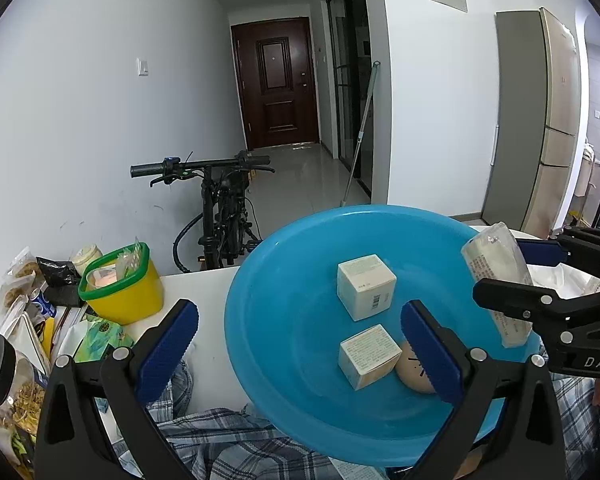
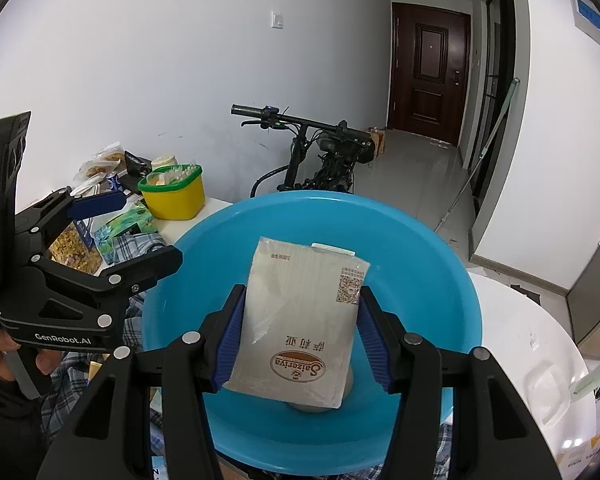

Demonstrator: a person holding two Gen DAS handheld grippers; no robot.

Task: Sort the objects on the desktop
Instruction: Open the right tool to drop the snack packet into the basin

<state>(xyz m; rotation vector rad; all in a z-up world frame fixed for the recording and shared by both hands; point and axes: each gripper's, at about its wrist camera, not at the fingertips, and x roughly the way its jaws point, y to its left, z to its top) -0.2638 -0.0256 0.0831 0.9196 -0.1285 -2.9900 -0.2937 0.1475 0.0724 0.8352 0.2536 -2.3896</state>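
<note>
A blue plastic basin [image 1: 284, 320] [image 2: 432, 280] sits on the white table over a plaid cloth. It holds two small cream boxes [image 1: 366, 286] [image 1: 369, 357] and a round beige object [image 1: 414, 374]. My right gripper [image 2: 300, 324] is shut on a white Saizeriya wet-wipe packet [image 2: 300, 320] and holds it above the basin; the packet also shows in the left wrist view [image 1: 496, 276]. My left gripper [image 1: 300, 344] is open and empty, its fingers straddling the basin's left half.
A yellow tub with a green rim [image 1: 120, 288] [image 2: 174, 192], snack bags [image 1: 20, 276], a jar with a black lid [image 1: 0, 372] and a green tissue pack [image 1: 100, 336] crowd the table's left. A bicycle [image 1: 220, 208] stands behind the table. A clear lidded container [image 2: 548, 388] lies at right.
</note>
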